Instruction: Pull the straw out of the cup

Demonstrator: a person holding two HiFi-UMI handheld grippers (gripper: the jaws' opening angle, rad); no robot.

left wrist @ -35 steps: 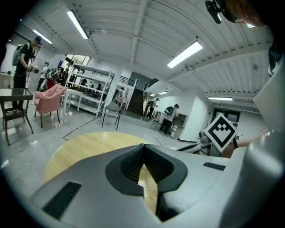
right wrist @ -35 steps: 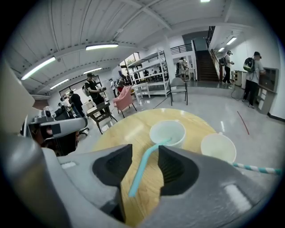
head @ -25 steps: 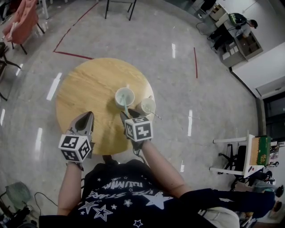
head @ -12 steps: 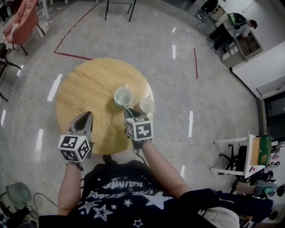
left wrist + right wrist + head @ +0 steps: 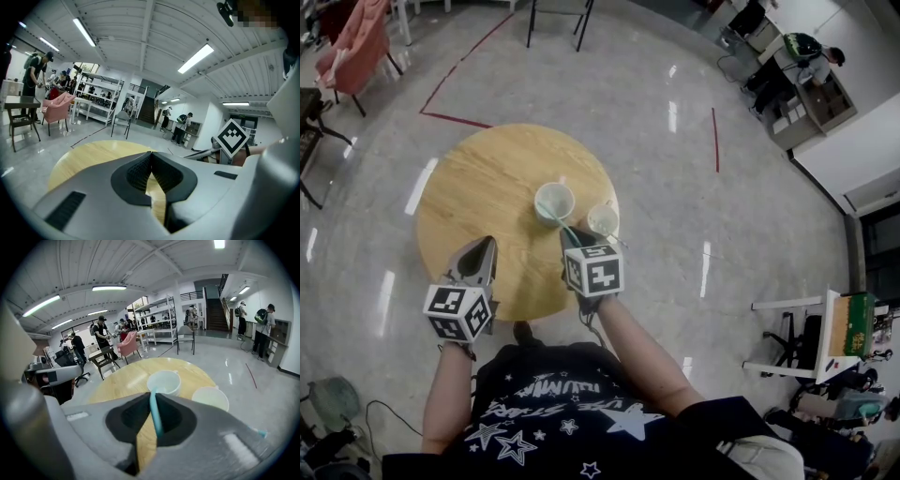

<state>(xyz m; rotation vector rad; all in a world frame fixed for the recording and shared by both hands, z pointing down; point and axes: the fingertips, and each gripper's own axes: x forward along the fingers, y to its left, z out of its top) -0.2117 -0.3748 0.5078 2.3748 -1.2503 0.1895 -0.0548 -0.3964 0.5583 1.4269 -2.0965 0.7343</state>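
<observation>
left tongs [image 5: 481, 246] [image 5: 151, 155]: mine, pinched together, empty, above the near edge of the table [image 5: 473, 178].
table: round, pale wood.
cup [image 5: 554, 200] [image 5: 164, 380]: mid-table, far end of the straw [image 5: 555, 217] [image 5: 154, 413] inside.
right tongs [image 5: 570, 236] [image 5: 152, 397]: mine, clamped on the straw.
second cup [image 5: 603, 219] [image 5: 211, 398]: just right.
floor [image 5: 675, 281]: glossy grey, red tape lines [image 5: 450, 119].

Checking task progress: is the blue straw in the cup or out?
In: the straw, clamped by the right gripper, ends inside the cup's rim.
</observation>
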